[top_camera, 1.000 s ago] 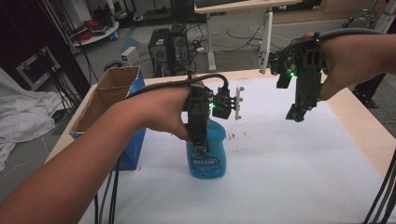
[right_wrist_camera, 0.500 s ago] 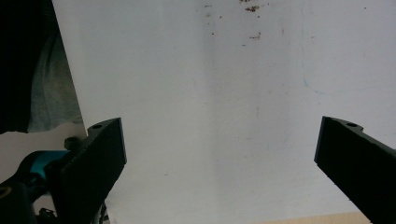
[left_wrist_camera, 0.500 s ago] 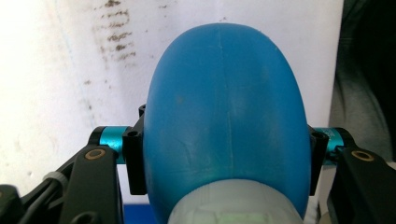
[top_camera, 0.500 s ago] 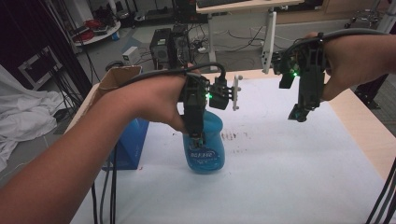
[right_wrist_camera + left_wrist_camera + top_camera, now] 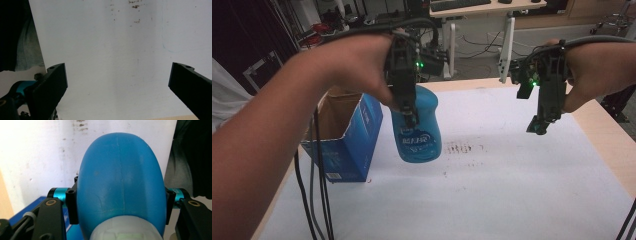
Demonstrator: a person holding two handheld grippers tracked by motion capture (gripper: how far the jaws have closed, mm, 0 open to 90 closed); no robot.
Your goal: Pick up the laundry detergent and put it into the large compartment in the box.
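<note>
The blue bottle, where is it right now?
In the high view the blue bottle hangs above the white table, left of centre, clamped in the left tool, right beside the open blue box.

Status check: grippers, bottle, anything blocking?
Left gripper clamped on blue bottle, held above the table. Right gripper open, empty. Open blue box close beside bottle.
</note>
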